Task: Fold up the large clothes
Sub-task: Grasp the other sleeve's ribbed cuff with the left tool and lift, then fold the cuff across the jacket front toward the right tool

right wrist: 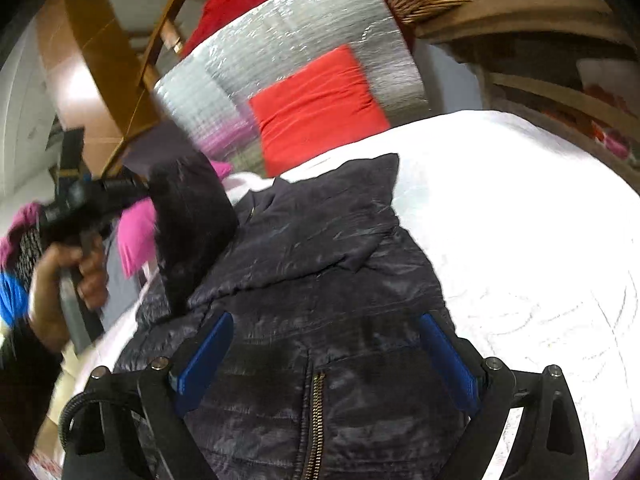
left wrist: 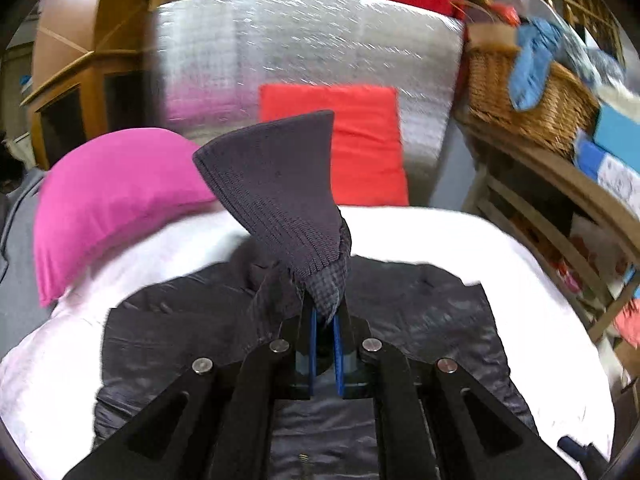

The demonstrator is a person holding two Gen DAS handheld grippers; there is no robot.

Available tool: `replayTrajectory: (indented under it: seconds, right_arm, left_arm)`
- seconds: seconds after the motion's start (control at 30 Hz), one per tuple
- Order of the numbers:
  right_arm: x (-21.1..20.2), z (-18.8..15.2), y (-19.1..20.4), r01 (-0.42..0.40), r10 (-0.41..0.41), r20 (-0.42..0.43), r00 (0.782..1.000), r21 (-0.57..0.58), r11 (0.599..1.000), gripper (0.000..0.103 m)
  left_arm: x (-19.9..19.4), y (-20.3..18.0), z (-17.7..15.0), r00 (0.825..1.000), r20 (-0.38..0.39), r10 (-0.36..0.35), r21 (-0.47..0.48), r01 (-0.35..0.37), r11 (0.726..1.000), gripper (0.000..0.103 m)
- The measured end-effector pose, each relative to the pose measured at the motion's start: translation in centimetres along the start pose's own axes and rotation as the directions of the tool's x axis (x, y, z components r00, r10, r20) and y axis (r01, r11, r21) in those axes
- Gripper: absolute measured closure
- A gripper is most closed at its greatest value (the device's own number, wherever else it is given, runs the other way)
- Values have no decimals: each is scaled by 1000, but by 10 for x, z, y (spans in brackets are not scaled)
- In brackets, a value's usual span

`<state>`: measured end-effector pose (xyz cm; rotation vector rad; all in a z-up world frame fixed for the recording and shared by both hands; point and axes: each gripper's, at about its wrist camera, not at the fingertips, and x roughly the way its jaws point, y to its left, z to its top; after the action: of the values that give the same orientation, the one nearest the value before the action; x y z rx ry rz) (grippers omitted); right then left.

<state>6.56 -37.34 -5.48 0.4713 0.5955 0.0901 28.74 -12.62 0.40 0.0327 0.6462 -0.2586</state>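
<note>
A dark quilted jacket (right wrist: pixel 320 280) with a brass zipper (right wrist: pixel 316 420) lies on the white bedcover (right wrist: pixel 520 240). The right gripper (right wrist: pixel 328 356) hangs over it near the zipper, blue pads (right wrist: pixel 208 356) wide apart. At left, a hand (right wrist: pixel 68 276) holds the left gripper (right wrist: pixel 132 192), which lifts a dark sleeve cuff (right wrist: pixel 192 220). A red cushion (right wrist: pixel 316 108) leans far behind.

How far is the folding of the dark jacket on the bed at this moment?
Early stage. Done: the jacket lies spread on the white bedding, zipper closed. In hand: the left gripper is shut on the ribbed cuff, lifting the sleeve. The right gripper is open over the jacket. Left: all folds.
</note>
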Motion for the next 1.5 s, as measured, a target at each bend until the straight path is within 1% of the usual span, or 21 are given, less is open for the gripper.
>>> replayTrajectory:
  seconds: [0.1, 0.23, 0.43, 0.53, 0.57, 0.6, 0.63, 0.7, 0.77, 0.87, 0.97, 1.07, 1.1, 1.17, 1.2, 1.27, 1.3, 1.33, 1.4, 1.43, 1.5]
  right_arm:
    - [-5, 1, -11, -29, 28, 31, 999, 41, 999, 7]
    - [-6, 0, -24, -66, 63, 30, 998, 105, 992, 7]
    - [-11, 0, -27, -93, 89, 41, 995, 118, 989, 7]
    - [-11, -1, -27, -95, 90, 40, 995, 119, 988, 7]
    - [-11, -1, -27, -95, 91, 40, 995, 119, 988, 7]
    - [-10, -1, -27, -95, 91, 39, 995, 119, 988, 7]
    - [-10, -1, -27, -93, 89, 38, 995, 118, 989, 7]
    - [-9, -2, -27, -87, 84, 35, 996, 117, 989, 7]
    - [-8, -2, -28, -83, 80, 29, 996, 120, 989, 7]
    - [-9, -2, -29, -75, 72, 31, 997, 117, 990, 7]
    - [-9, 0, -29, -71, 71, 10, 997, 134, 988, 7]
    - [-9, 6, -25, -102, 107, -21, 994, 168, 980, 7]
    - [-8, 9, -21, -122, 130, -33, 991, 178, 976, 7]
    - [0, 19, -8, -191, 208, -64, 976, 206, 960, 7]
    - [7, 25, -3, -213, 234, -76, 969, 223, 951, 7]
    - [29, 42, 6, -258, 293, -90, 952, 283, 924, 7]
    - [40, 48, 7, -263, 304, -96, 948, 309, 914, 7]
    - [57, 56, 7, -260, 315, -107, 943, 352, 899, 7]
    - [88, 65, 5, -236, 320, -136, 938, 428, 873, 7]
    - [102, 68, 5, -218, 312, -151, 938, 444, 869, 8]
    - [125, 72, 2, -149, 261, -180, 948, 471, 869, 12]
  left_arm:
    - [13, -23, -8, 999, -47, -13, 40, 15, 999, 96]
    - [27, -45, -26, 993, -113, -16, 65, 23, 998, 95]
    - [49, -70, -42, 977, -210, -16, 107, 40, 993, 91]
    - [54, -79, -47, 968, -250, -10, 136, 46, 990, 80]
    - [53, -80, -49, 966, -258, -10, 144, 48, 988, 72]
    - [52, -81, -51, 963, -268, -10, 154, 53, 987, 67]
    - [50, -80, -52, 963, -269, -14, 162, 60, 985, 61]
    - [45, -80, -53, 964, -263, -22, 173, 70, 982, 56]
    - [37, -78, -53, 964, -263, -30, 175, 78, 981, 45]
    - [21, -69, -56, 970, -237, -52, 169, 93, 981, 39]
    - [6, -46, -62, 970, -230, -74, 134, 107, 985, 38]
    - [-17, -3, -75, 979, -189, -75, 74, 90, 993, 37]
    - [-22, 11, -80, 983, -176, -53, 56, 64, 996, 37]
    - [-31, 40, -90, 989, -149, -8, 8, 9, 1000, 37]
    - [-36, 62, -97, 990, -141, 15, -44, -22, 999, 37]
    - [-42, 91, -107, 989, -143, 38, -123, -56, 991, 37]
    - [-46, 106, -112, 990, -137, 39, -166, -61, 984, 37]
    - [-51, 124, -118, 990, -132, 42, -213, -70, 974, 37]
    - [-56, 148, -128, 991, -128, 48, -265, -81, 961, 37]
    - [-58, 159, -132, 991, -126, 52, -284, -86, 955, 37]
    - [-60, 178, -138, 989, -131, 61, -308, -99, 946, 37]
